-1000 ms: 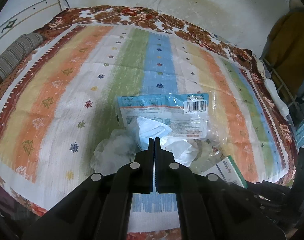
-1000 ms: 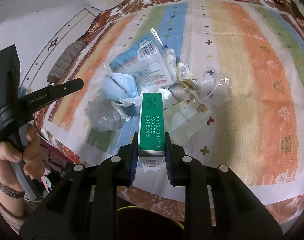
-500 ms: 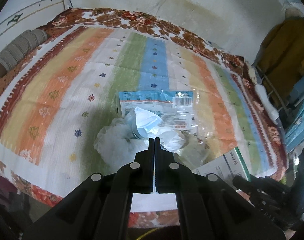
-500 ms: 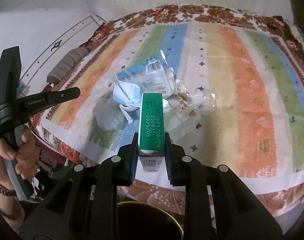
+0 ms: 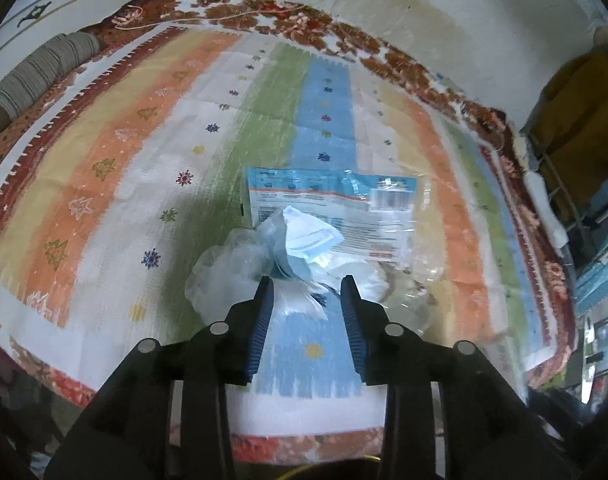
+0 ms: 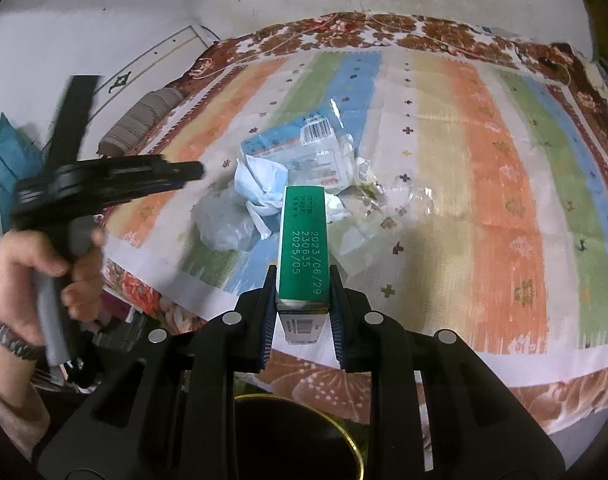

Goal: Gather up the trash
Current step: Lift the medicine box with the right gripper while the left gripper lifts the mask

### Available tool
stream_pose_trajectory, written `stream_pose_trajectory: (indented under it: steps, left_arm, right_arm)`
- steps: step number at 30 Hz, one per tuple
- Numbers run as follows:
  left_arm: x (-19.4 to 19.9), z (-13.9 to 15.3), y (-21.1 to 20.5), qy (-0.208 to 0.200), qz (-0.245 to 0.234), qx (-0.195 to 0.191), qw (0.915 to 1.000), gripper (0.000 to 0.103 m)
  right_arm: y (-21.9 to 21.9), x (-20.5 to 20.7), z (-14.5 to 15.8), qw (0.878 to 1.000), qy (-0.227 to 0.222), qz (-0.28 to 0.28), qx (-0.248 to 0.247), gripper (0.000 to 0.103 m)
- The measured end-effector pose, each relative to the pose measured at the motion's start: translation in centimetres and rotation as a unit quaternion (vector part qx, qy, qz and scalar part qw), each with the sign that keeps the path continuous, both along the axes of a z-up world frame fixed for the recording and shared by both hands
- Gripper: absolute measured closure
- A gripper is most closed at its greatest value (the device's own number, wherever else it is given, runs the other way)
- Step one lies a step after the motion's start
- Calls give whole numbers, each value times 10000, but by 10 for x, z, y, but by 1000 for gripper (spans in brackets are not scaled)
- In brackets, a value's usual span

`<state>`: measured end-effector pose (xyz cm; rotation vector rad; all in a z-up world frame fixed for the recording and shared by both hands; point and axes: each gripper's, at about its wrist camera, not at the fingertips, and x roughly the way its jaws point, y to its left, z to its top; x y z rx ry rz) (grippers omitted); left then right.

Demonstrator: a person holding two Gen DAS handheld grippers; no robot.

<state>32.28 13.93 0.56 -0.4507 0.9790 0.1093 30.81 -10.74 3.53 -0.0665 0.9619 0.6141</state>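
Two grippers show over a striped bedspread. Nearest the right wrist camera, the right gripper is clamped on a green carton, its pads pressing both long sides near the carton's near end. The carton's long axis runs straight away from the camera, its far end pointing toward the trash pile on the bedspread; its top face reads "2023/06/29", "230635" and "2025/05", and a barcode shows on the near end face. Below the carton sits the gold rim of a dark bin. Left of the carton, a hand grips the left gripper's handle. In the left wrist view the left gripper has its jaws spread apart, holding nothing, its tips just before the pile. Beyond the carton lie a crumpled clear bag, a blue face mask and, farther, a flat blue-and-white packet bearing a barcode label; its other print is too blurred to read.
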Motion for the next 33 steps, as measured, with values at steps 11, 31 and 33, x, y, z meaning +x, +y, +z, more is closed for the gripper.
stream_pose_trajectory:
  steps: [11,31,33]
  left_arm:
    - [38,-34,-4,303,-134,135,9994,58]
    - [38,-29,-19,132,-403,880,9952,101]
    - [31,-22,-19,92,-367,843,9957,101]
  right_arm:
    - [10,9,-14,9995,206,232,-21,81]
    - [6,15,-16,9996,189,202,-104,81]
    - [4,13,-12,9997,141,192,-81,81]
